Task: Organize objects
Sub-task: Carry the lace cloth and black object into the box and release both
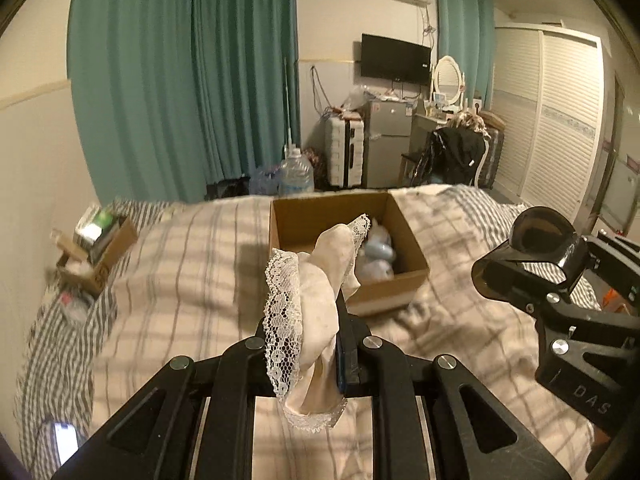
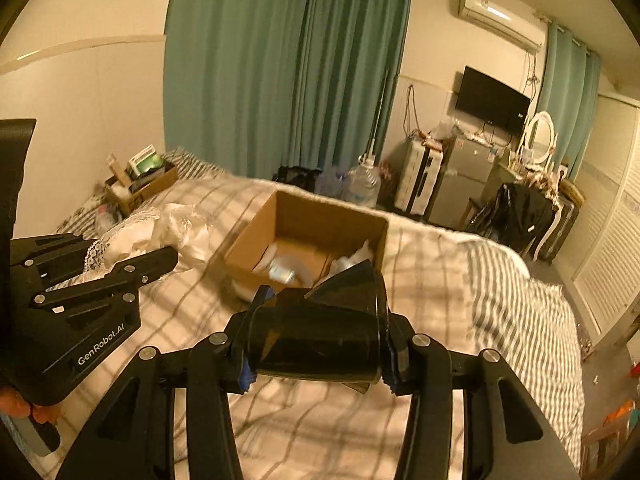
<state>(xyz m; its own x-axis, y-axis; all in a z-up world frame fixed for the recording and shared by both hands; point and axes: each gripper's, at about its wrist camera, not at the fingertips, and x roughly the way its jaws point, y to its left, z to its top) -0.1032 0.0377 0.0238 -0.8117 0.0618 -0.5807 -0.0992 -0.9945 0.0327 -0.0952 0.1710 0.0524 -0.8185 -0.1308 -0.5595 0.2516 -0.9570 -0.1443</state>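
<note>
My left gripper (image 1: 320, 328) is shut on a cream cloth with lace trim (image 1: 316, 292), held above the bed short of an open cardboard box (image 1: 404, 280). The box holds pale blue and white items (image 1: 376, 256). My right gripper (image 2: 316, 344) is shut on a dark glossy cup-shaped object (image 2: 320, 332) and holds it above the bed, near the box (image 2: 260, 236). In the left wrist view the right gripper and its dark object (image 1: 532, 248) are to the right of the box. In the right wrist view the left gripper and the lace cloth (image 2: 132, 236) are at the left.
A striped and checked duvet (image 1: 180, 280) covers the bed. A small cardboard box of items (image 1: 100, 248) sits at the bed's far left by the wall. A phone (image 1: 66, 444) lies at the near left. Beyond the bed are a water jug (image 1: 296, 176), suitcase, fridge and curtains.
</note>
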